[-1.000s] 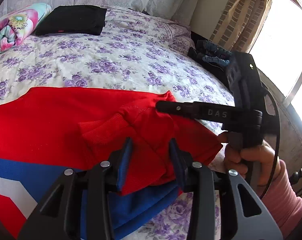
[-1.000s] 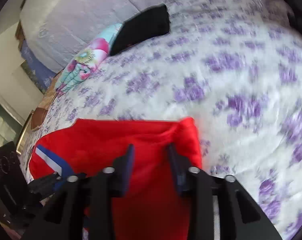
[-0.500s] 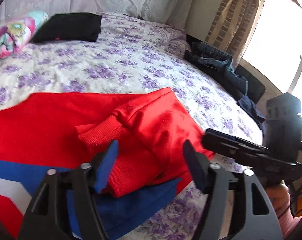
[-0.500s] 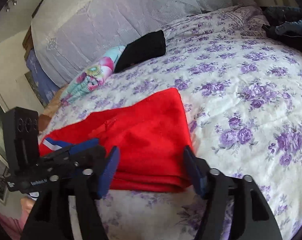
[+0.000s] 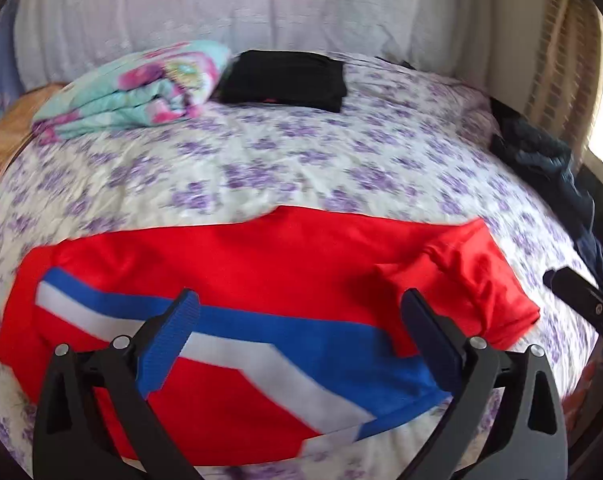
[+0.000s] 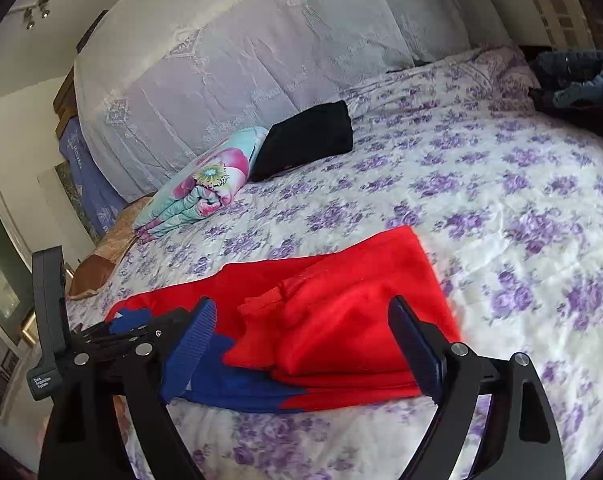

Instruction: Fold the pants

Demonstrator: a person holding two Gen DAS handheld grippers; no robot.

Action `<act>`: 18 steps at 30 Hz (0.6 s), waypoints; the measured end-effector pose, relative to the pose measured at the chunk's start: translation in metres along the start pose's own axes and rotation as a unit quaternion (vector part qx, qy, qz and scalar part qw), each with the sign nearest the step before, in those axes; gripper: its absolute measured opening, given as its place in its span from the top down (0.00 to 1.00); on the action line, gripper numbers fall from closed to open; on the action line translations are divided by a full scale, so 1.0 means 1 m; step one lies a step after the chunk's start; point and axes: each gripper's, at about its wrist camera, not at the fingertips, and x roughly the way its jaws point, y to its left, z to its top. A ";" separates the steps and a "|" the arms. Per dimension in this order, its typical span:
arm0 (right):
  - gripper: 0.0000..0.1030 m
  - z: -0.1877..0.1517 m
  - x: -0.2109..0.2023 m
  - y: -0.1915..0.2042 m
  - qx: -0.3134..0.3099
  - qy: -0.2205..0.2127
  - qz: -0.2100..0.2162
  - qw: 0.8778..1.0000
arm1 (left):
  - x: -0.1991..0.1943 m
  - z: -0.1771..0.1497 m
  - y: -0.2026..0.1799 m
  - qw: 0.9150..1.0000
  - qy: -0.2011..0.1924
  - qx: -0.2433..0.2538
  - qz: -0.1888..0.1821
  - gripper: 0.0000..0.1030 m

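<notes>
The red pants (image 5: 229,264) with a blue and white stripe lie folded on the flowered bedspread (image 5: 261,168), the cuff end doubled over at the right. My left gripper (image 5: 301,340) is open and empty, held above the pants' near edge. My right gripper (image 6: 301,344) is open and empty, just above the folded cuff end of the pants (image 6: 349,312). The left gripper also shows at the left of the right wrist view (image 6: 101,344), and a tip of the right gripper at the right edge of the left wrist view (image 5: 581,304).
A folded black garment (image 5: 285,80) and a folded floral blanket (image 5: 141,92) lie near the headboard. Dark blue clothes (image 5: 549,168) are heaped at the bed's right edge by the window. A white lace cover (image 6: 261,60) drapes the headboard.
Both grippers have opened, let go of the red cloth and pulled back from it. The cuff end now lies folded on the pants.
</notes>
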 end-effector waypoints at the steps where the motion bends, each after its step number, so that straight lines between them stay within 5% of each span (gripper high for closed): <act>1: 0.14 0.000 0.007 0.004 0.008 0.018 0.025 0.999 | -0.003 -0.001 0.009 1.000 -0.002 -0.010 0.004 0.04; 6: 0.14 -0.009 0.038 0.059 -0.078 0.046 0.018 0.996 | -0.020 -0.005 0.058 0.998 -0.014 -0.044 0.032 0.04; 12: 0.14 -0.033 0.087 0.144 -0.187 0.111 0.061 0.974 | -0.042 -0.009 0.130 0.994 -0.015 -0.098 0.036 0.04; 15: 0.14 -0.053 0.097 0.187 -0.275 0.118 0.060 0.952 | -0.066 -0.014 0.175 0.988 -0.036 -0.137 0.063 0.04; 18: 0.14 -0.083 0.110 0.229 -0.392 0.127 0.047 0.910 | -0.079 -0.021 0.220 0.980 -0.025 -0.171 0.102 0.04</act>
